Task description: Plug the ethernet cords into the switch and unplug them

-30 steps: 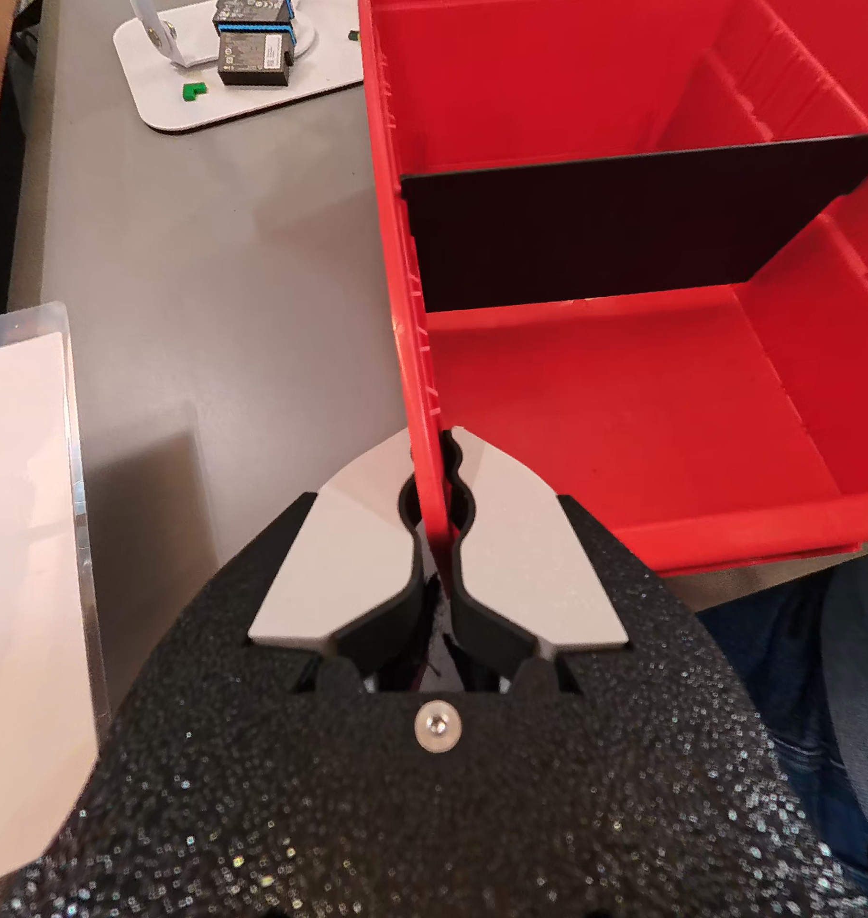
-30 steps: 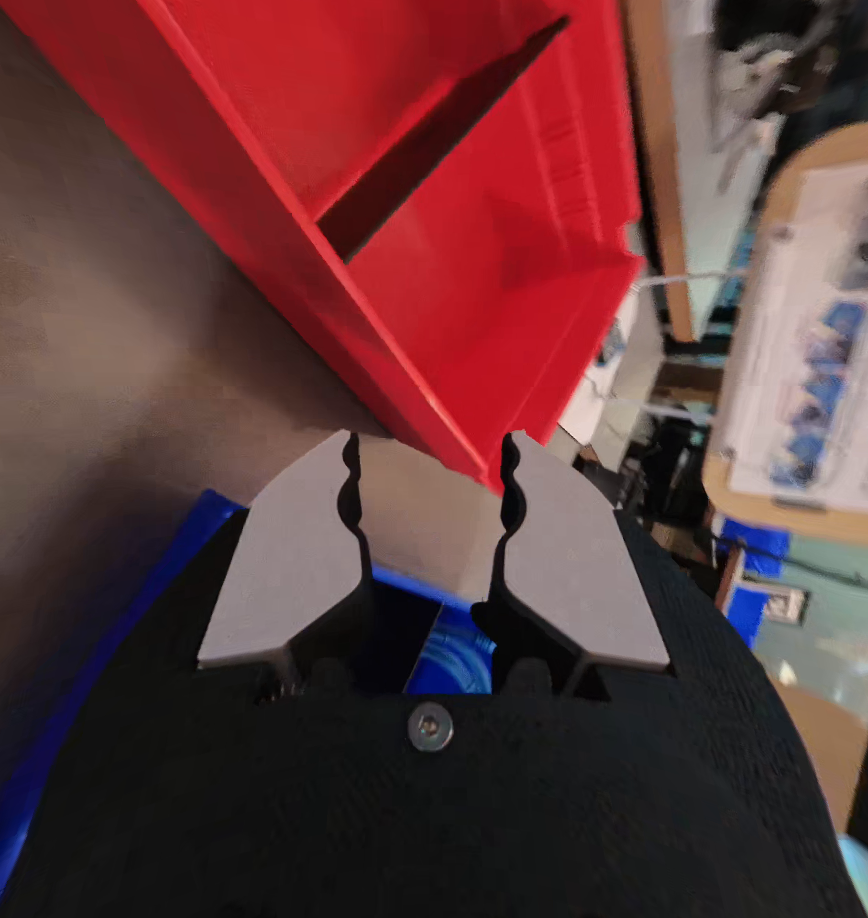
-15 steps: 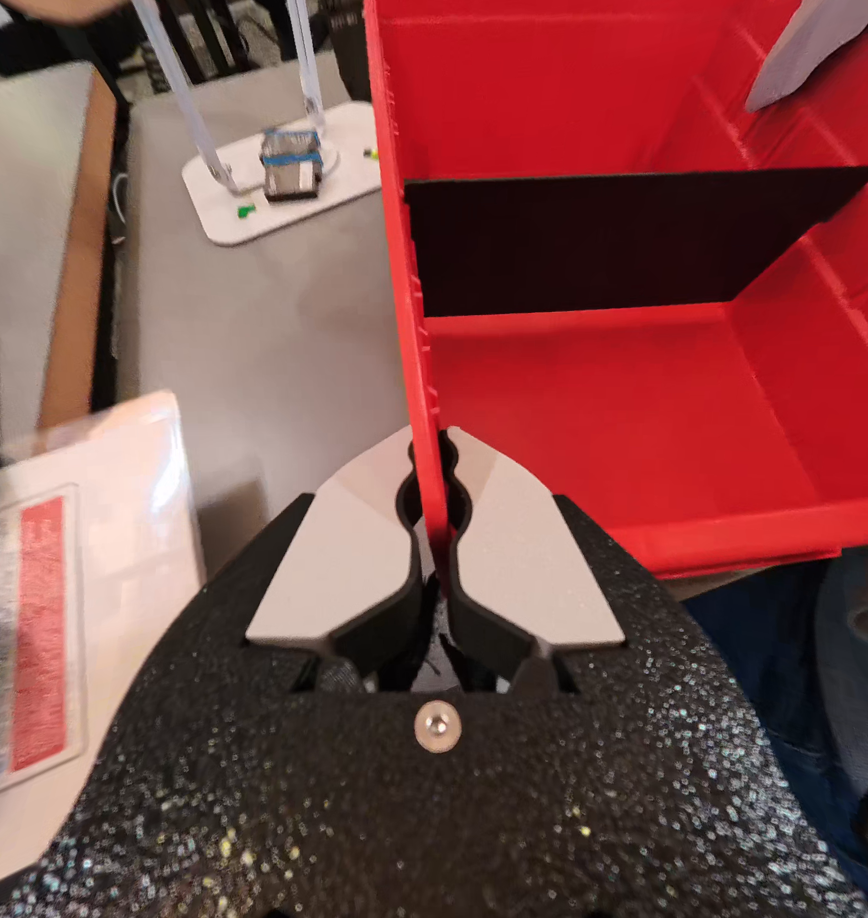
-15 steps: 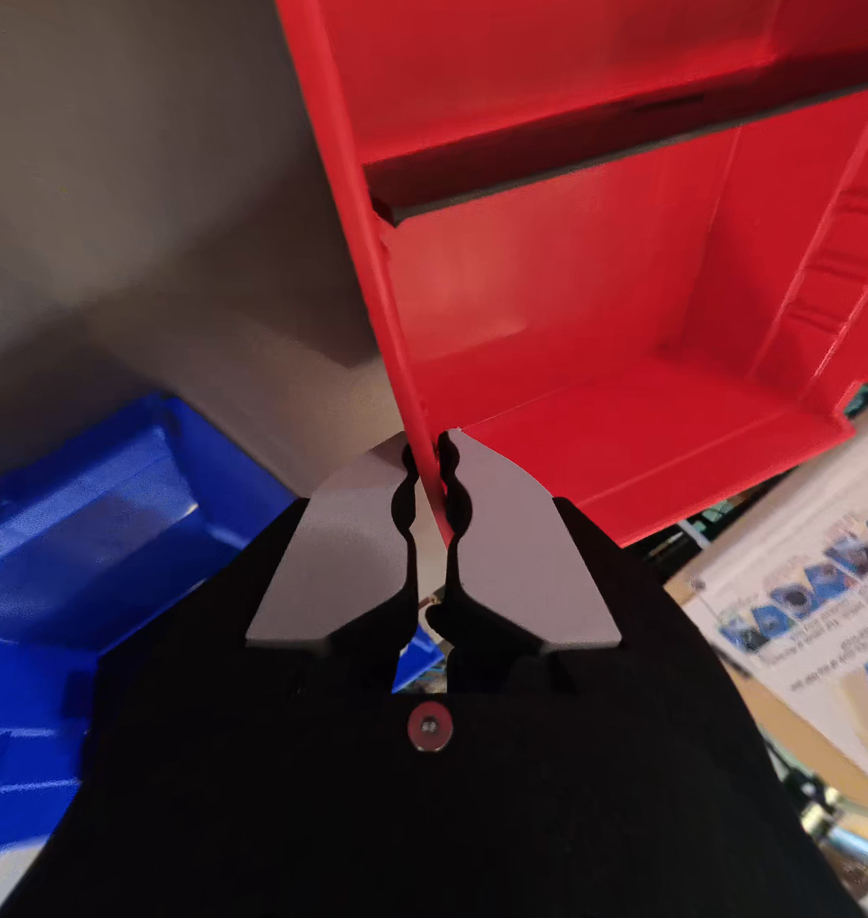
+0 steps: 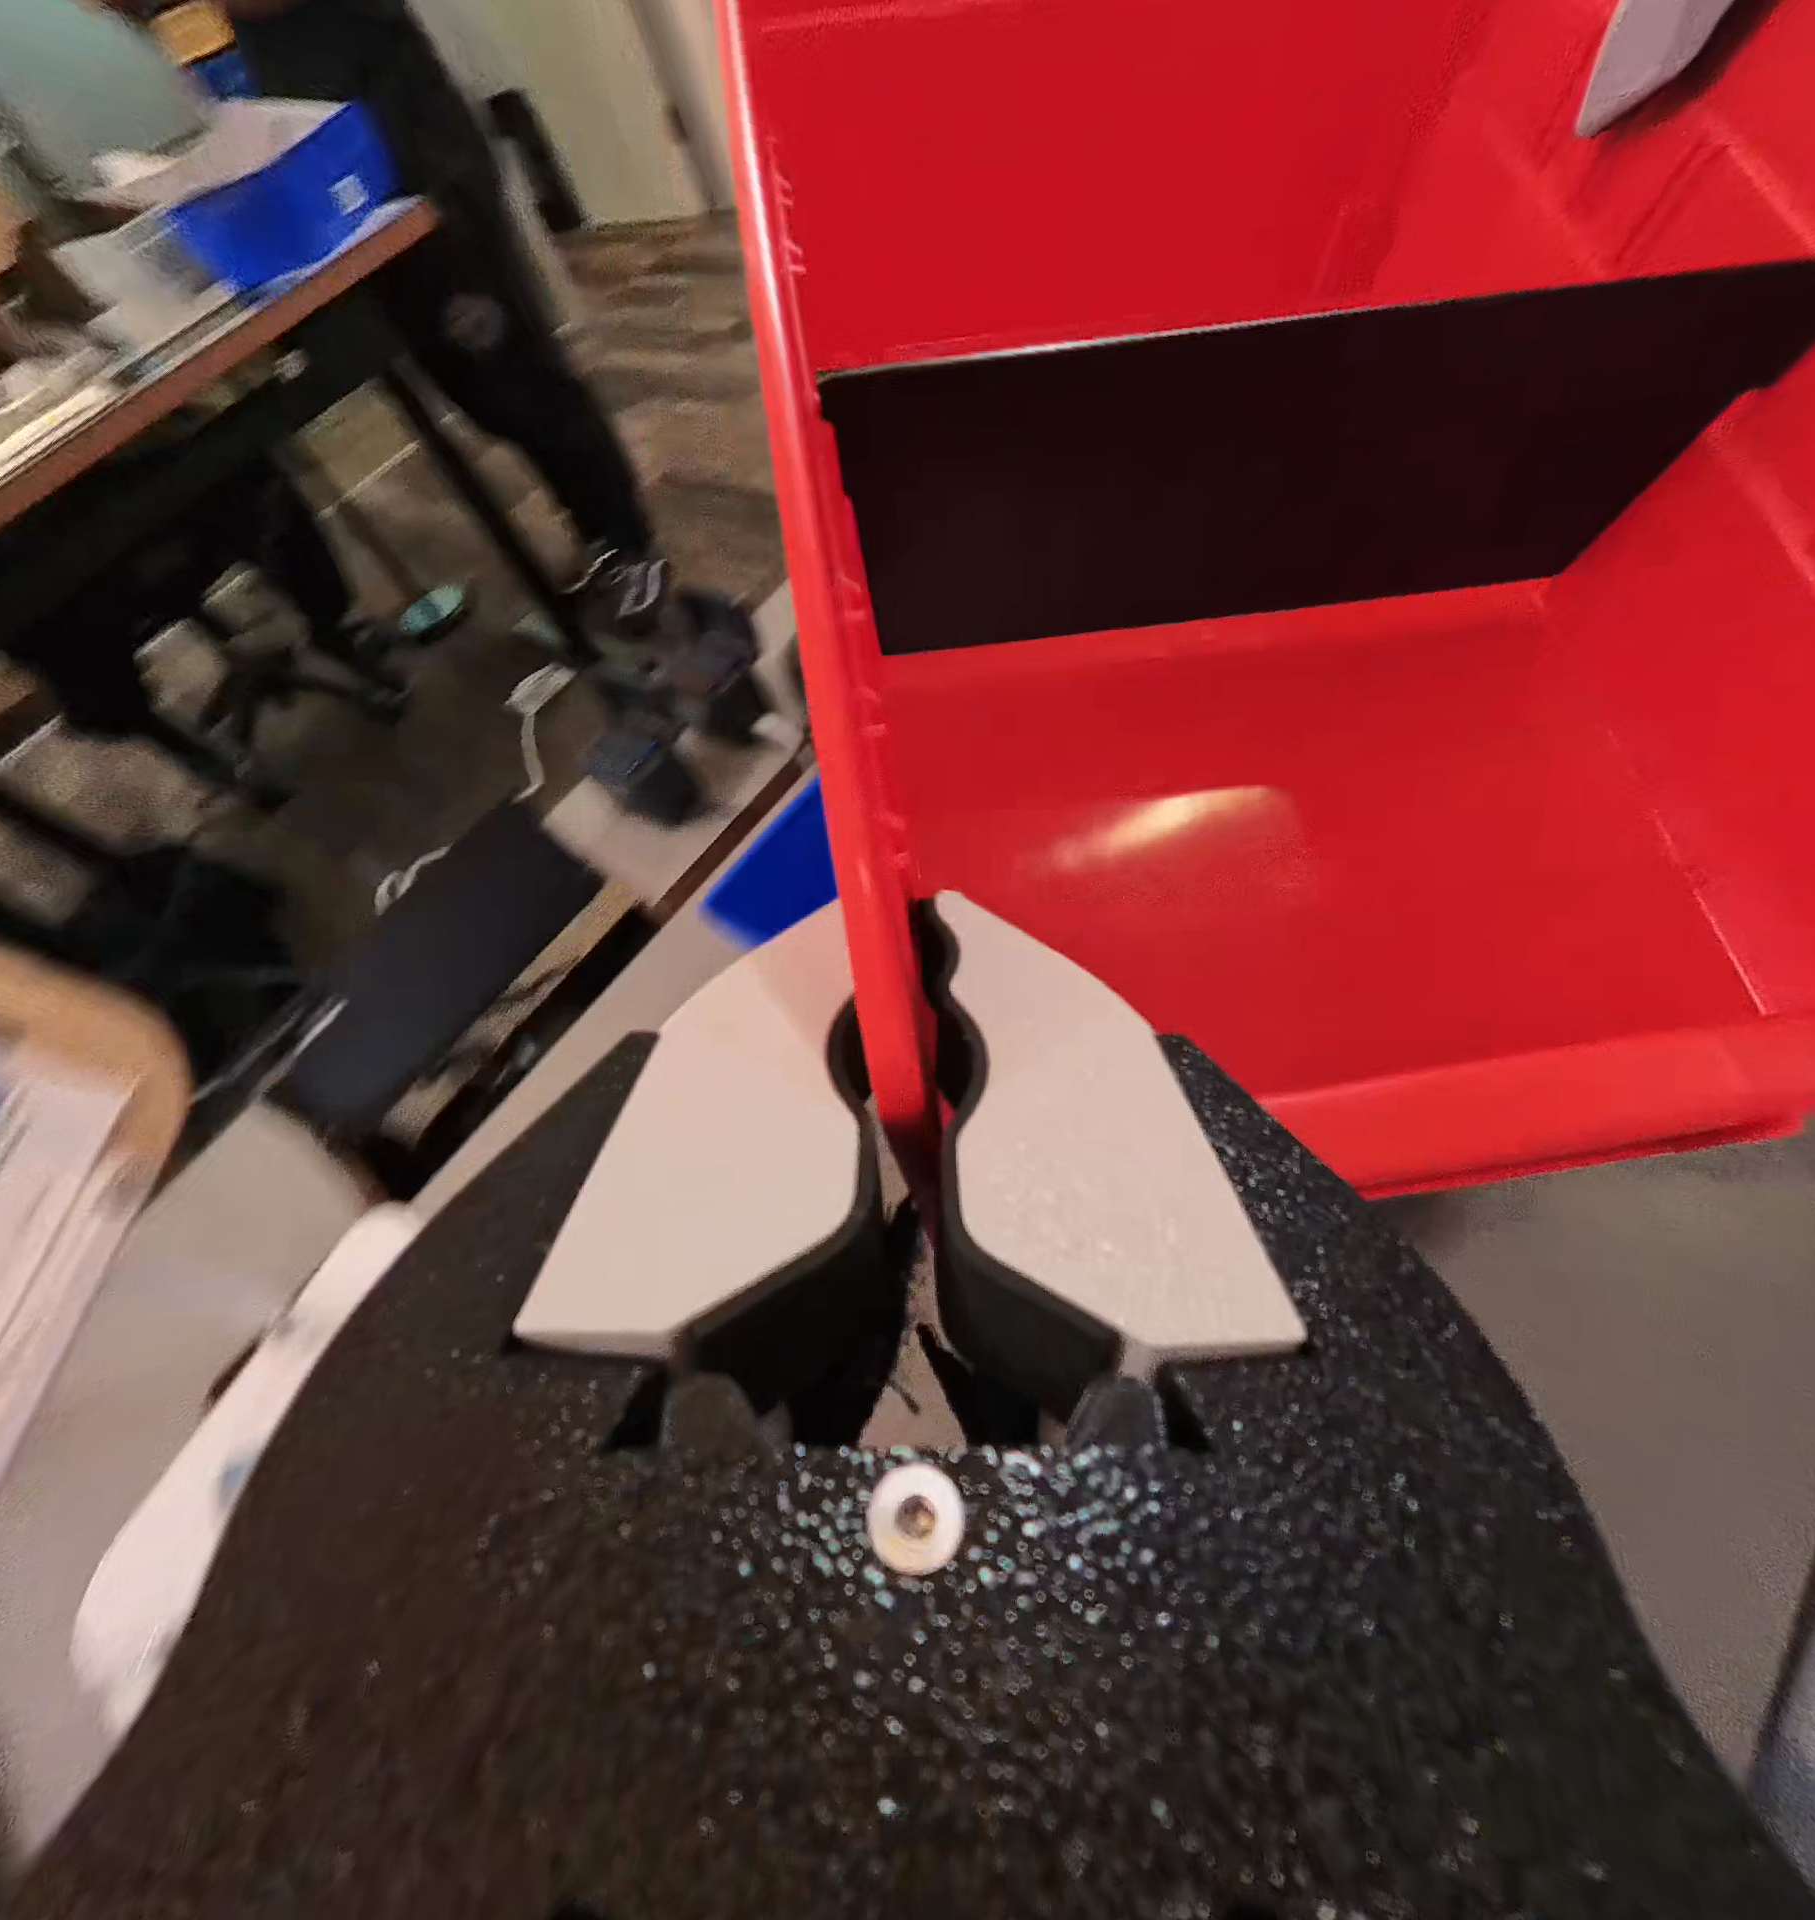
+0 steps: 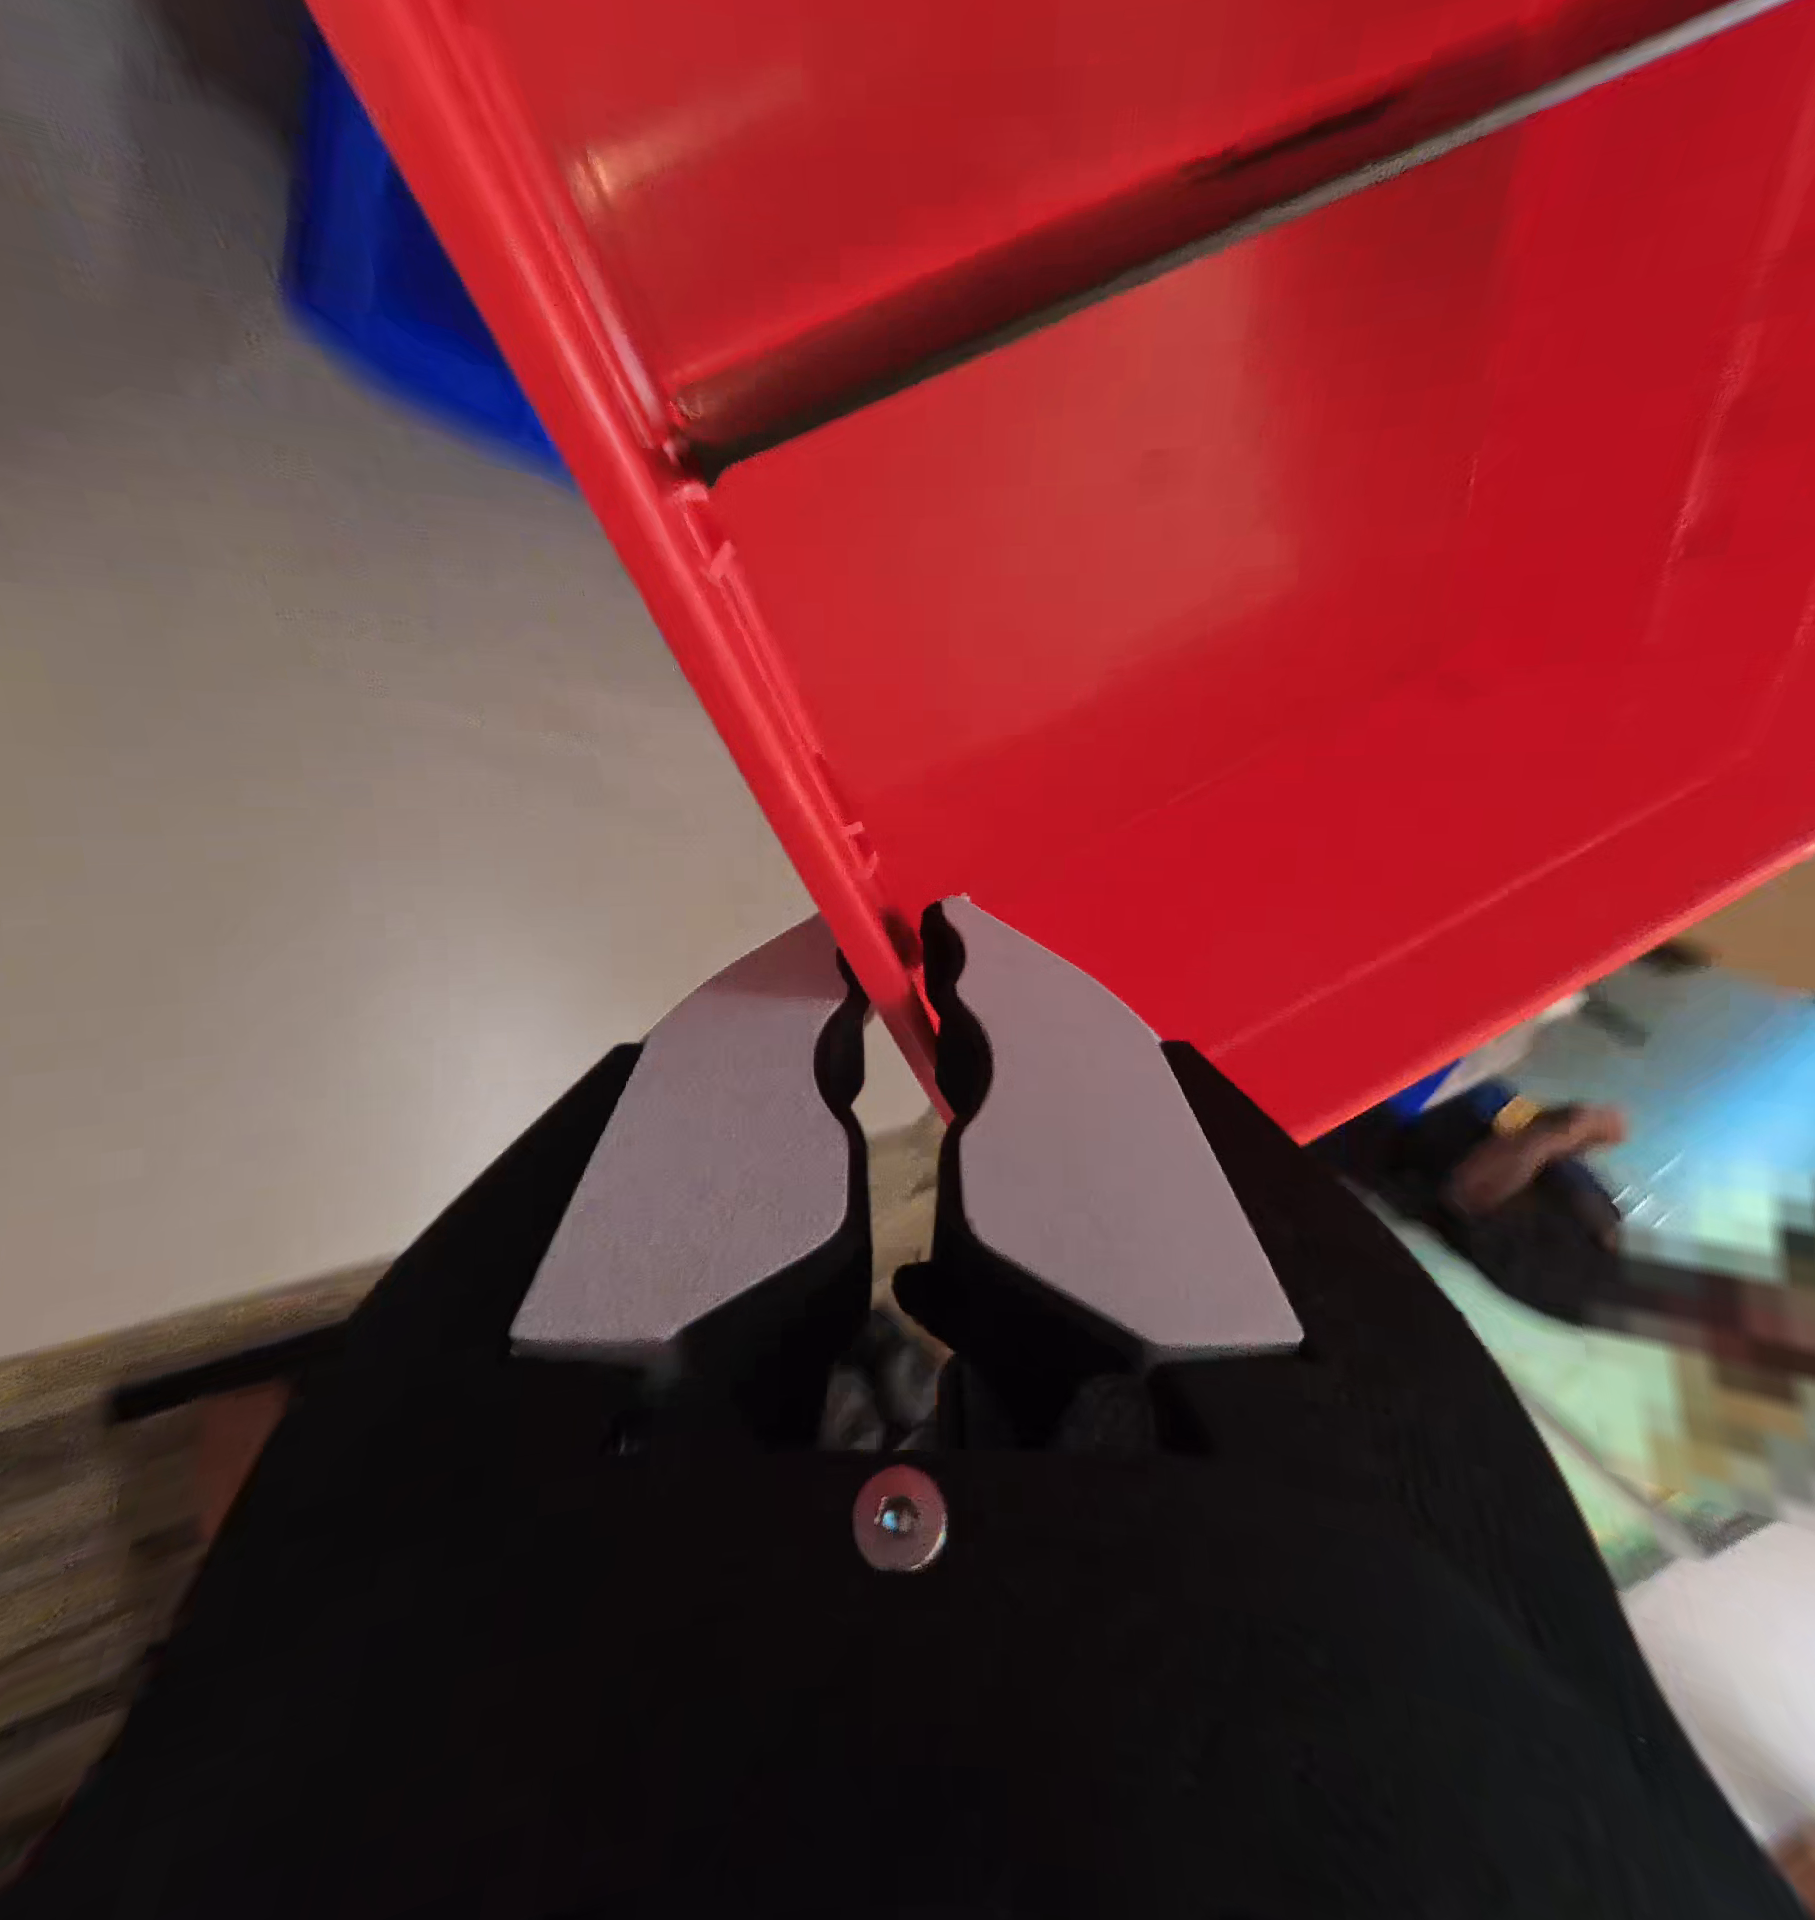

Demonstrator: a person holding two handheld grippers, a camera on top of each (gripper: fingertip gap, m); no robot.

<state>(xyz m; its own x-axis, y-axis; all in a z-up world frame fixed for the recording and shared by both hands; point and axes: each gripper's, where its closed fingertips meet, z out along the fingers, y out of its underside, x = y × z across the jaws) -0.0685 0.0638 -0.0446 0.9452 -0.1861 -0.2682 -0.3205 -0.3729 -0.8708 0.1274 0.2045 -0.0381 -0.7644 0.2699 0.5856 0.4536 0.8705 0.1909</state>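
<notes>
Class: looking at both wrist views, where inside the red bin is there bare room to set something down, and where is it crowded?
The red bin has a bare floor patch bordered by the black divider, side walls and front lip. Behind the divider is also bare. Crowded: the walls gripped by the left tongs and right tongs.

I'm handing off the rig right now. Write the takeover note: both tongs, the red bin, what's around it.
Left tongs: shut on the red bin's side wall.
Right tongs: shut on the opposite side wall.
Red bin: held between both, tilted, looks lifted clear of the grey table. Black divider seated across it; visible compartments empty.
Nearby: blue bin behind the red one. Views blurred by motion.
</notes>
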